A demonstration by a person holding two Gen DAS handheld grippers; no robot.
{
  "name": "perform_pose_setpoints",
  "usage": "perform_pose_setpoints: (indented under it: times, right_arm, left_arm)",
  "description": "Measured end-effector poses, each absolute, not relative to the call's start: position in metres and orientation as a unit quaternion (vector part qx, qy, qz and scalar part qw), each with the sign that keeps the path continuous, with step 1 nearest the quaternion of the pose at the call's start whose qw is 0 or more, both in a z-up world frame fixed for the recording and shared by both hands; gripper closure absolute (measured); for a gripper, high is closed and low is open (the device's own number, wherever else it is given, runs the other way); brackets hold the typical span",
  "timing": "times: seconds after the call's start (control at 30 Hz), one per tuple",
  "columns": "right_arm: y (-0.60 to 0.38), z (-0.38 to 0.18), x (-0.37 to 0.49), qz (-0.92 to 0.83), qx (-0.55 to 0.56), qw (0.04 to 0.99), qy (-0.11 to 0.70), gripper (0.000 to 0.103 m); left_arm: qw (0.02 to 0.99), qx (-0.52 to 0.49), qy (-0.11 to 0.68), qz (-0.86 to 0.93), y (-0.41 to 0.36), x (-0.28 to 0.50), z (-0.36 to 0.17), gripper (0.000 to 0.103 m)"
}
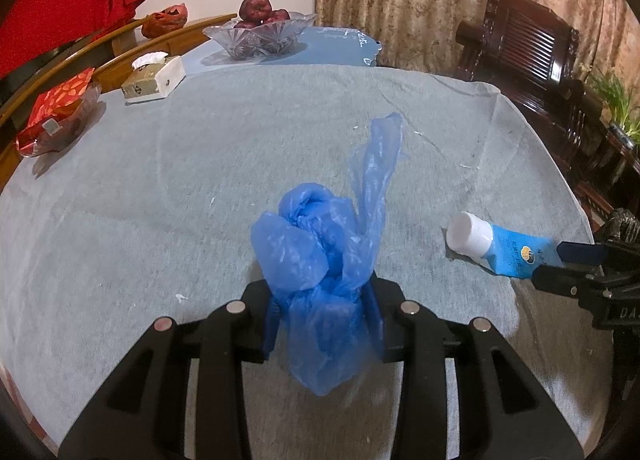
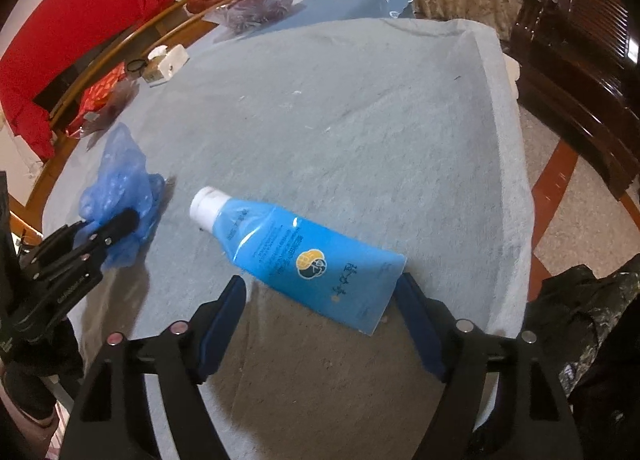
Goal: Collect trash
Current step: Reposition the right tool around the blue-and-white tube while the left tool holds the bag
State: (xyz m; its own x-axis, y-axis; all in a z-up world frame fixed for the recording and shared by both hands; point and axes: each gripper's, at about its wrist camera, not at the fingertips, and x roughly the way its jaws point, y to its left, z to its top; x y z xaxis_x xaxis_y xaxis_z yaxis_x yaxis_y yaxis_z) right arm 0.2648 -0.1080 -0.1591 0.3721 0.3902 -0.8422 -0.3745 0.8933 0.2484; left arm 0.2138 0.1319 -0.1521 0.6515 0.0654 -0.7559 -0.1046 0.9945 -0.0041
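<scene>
Clamping the crumpled blue bag (image 1: 320, 260) above the table (image 1: 160, 200), the left hand-held gripper (image 1: 324, 312) waits while the right hand-held gripper (image 2: 320, 300), jaws apart, straddles the lying tube (image 2: 296, 248), which likely needs closing on next.

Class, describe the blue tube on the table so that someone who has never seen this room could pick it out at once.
Start at the table under the grey cloth and go to its near right corner. The blue tube lies flat there, white cap pointing toward the crumpled blue plastic bag. Unlike that soft bag, it is smooth and flat, printed with a round yellow and dark logo.
</scene>
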Motion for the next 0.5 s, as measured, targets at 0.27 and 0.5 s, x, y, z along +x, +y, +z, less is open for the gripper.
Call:
perform_pose_setpoints:
  times: [0.27,0.5]
  right_arm:
    - [-0.098,-0.157,0.243,0.282,0.038,0.805,0.520,0.028]
    - [-0.096,-0.148,0.240,0.237,-0.007,0.833,0.500,0.028]
  left_arm:
    - [0.909,-0.024,0.414,0.050,0.133,0.213,-0.153,0.066]
    - [0.909,-0.024,0.413,0.054,0.134,0.211,-0.152,0.066]
